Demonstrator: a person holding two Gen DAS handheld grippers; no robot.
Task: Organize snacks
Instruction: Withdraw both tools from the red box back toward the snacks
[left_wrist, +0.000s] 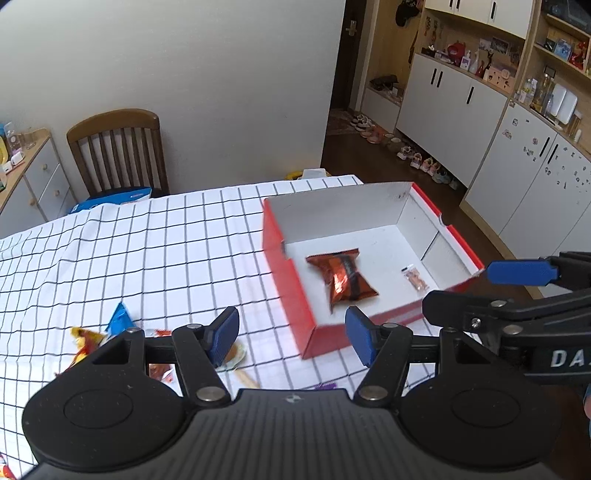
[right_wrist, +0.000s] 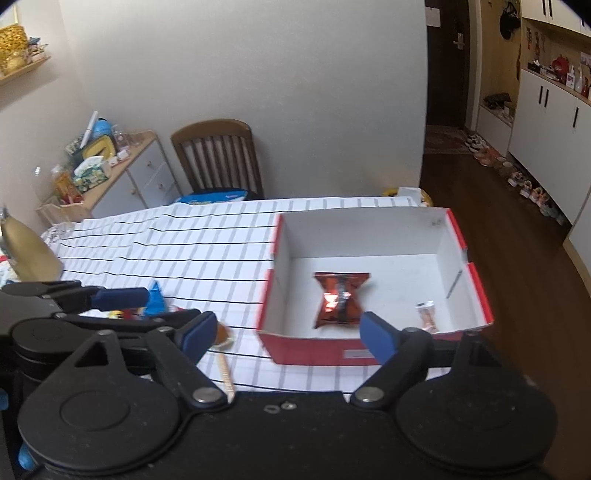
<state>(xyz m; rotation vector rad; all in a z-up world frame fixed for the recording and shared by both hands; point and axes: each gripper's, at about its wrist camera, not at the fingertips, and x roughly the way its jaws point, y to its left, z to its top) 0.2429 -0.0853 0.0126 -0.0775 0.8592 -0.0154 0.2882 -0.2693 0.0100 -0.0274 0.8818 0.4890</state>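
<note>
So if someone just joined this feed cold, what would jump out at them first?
Probably the red box with its white inside, on the checked tablecloth, holding a shiny red-brown snack bag and a small clear packet. Next, both grippers, left and right, open and empty, with loose snacks scattered left of the box.

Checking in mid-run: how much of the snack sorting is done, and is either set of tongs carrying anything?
Two items already lie in the red box: an orange foil snack bag and a small clear packet. Nothing is in hand; the left tongs and right tongs are both open and empty. Still left on the checked tablecloth: the blue packet, yellow-red wrappers and others partly hidden.
</note>
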